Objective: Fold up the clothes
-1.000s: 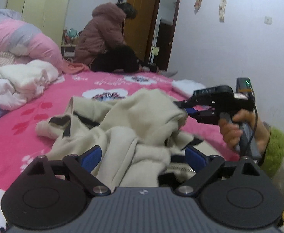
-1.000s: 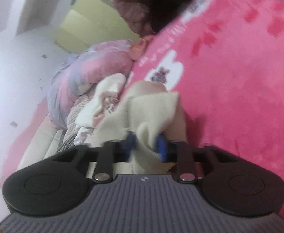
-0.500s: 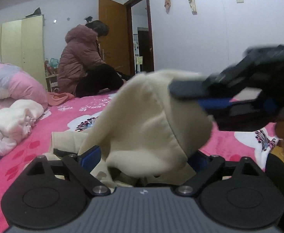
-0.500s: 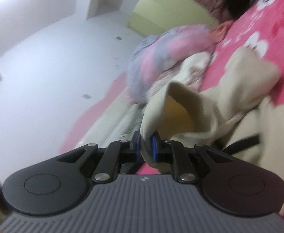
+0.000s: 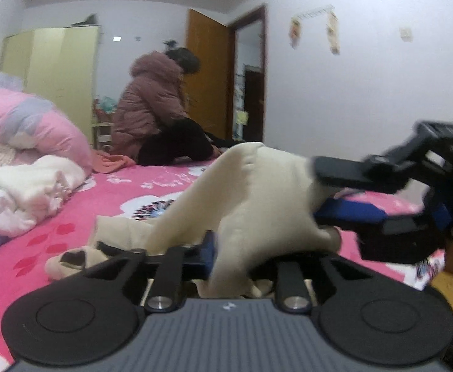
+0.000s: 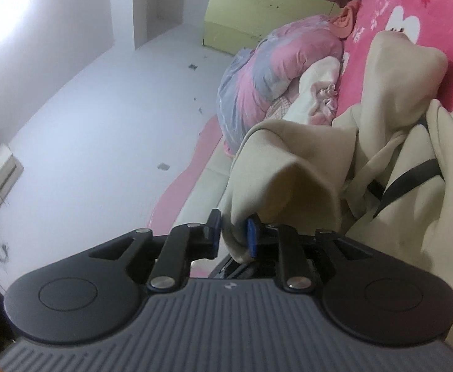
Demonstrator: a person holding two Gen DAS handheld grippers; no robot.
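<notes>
— Change since a second ago? Cream garment (image 5: 251, 192) lifted off pink bed (image 5: 71, 217); left gripper (image 5: 226, 248) now narrowed onto fabric.
— Right gripper (image 6: 234, 232)? Clamped on hem. Still unfolded, bunched.

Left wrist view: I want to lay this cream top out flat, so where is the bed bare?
Bare pink bedspread lies between the white clothes pile and the cream garment, running back toward the seated person. The far left edge, by the pile and quilt, is crowded.
</notes>
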